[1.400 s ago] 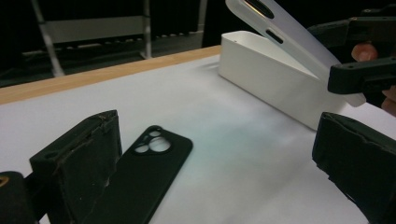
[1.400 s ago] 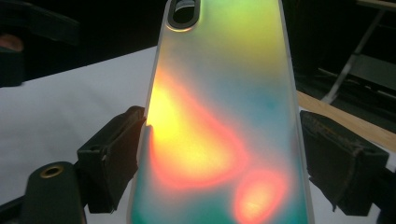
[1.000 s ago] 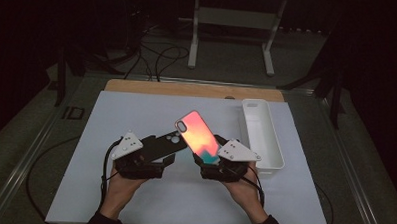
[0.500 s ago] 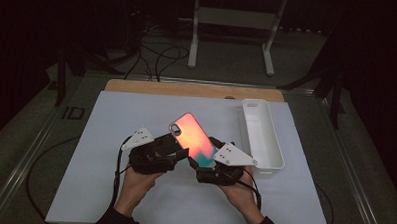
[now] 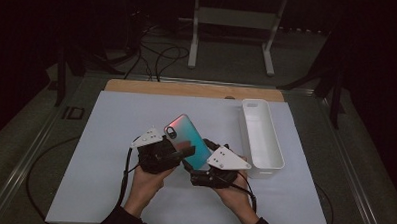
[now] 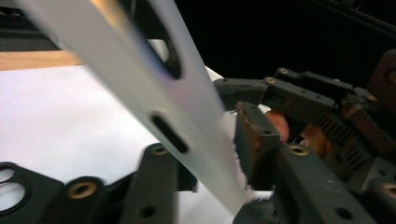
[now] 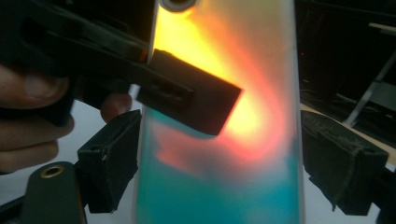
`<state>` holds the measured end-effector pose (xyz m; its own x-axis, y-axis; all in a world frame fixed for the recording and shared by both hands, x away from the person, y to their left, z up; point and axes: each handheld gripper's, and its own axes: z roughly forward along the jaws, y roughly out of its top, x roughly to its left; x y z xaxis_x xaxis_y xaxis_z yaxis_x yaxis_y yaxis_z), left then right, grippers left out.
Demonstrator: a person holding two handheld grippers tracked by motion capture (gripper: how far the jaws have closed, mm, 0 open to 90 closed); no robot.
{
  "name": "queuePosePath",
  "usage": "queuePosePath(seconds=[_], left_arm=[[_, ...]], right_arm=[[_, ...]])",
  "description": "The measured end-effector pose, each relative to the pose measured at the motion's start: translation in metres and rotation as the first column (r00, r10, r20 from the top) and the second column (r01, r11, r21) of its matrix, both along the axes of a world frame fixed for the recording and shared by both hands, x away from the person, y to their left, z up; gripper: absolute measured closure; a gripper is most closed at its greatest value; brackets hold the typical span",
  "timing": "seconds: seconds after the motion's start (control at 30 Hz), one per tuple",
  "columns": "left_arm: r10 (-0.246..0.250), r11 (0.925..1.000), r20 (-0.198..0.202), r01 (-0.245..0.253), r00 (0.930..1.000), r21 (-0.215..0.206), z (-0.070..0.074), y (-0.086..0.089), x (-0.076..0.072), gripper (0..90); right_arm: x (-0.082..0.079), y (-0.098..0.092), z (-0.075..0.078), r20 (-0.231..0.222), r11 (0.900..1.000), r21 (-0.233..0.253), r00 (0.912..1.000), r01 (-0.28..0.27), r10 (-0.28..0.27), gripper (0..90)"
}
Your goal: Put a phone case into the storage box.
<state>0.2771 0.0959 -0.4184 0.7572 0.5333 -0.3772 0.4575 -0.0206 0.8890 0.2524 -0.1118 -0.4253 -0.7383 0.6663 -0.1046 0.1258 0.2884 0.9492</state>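
Two black grippers are seen: the left gripper (image 5: 177, 152) and the right gripper (image 5: 197, 164). Each is topped by a grey three-cornered plate and trailed by a black cable. Brass-coloured screw eyelets are set into the jaws. Dark sleeves are worn.

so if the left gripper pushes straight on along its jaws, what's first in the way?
Likely the right gripper: past the phone case edge already between the left gripper's jaws, it sits straight ahead in the left gripper view. Depth there is hard to judge.
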Motion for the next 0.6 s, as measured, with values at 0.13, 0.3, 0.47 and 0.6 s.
queuePosePath(seconds=[0.13, 0.3, 0.47, 0.6], left_arm=[[0.014, 0.9999, 0.011, -0.015, 0.9998, 0.007, 0.0015, -0.0010, -0.0008, 82.3], [0.019, 0.9998, 0.010, -0.019, 0.9998, 0.001, 0.0018, -0.0035, -0.0017, 86.2], [0.018, 0.9997, 0.007, -0.018, 0.9998, -0.016, 0.0011, -0.0046, -0.0006, 86.2], [0.025, 0.9997, 0.018, -0.025, 0.9995, -0.001, 0.0016, -0.0047, -0.0010, 86.5]], right_arm=[[-0.0030, 0.0069, -0.0034, 0.015, 1.000, -0.027, 0.9998, 0.010, -0.009, 16.8], [-0.0022, 0.0106, -0.0039, 0.015, 0.999, -0.034, 0.9992, 0.036, -0.036, 16.7], [-0.0020, 0.0104, -0.0038, 0.007, 0.998, -0.020, 0.9986, 0.052, -0.052, 16.8], [-0.0010, 0.0102, -0.0040, 0.002, 0.999, -0.019, 0.9989, 0.048, -0.048, 16.5]])
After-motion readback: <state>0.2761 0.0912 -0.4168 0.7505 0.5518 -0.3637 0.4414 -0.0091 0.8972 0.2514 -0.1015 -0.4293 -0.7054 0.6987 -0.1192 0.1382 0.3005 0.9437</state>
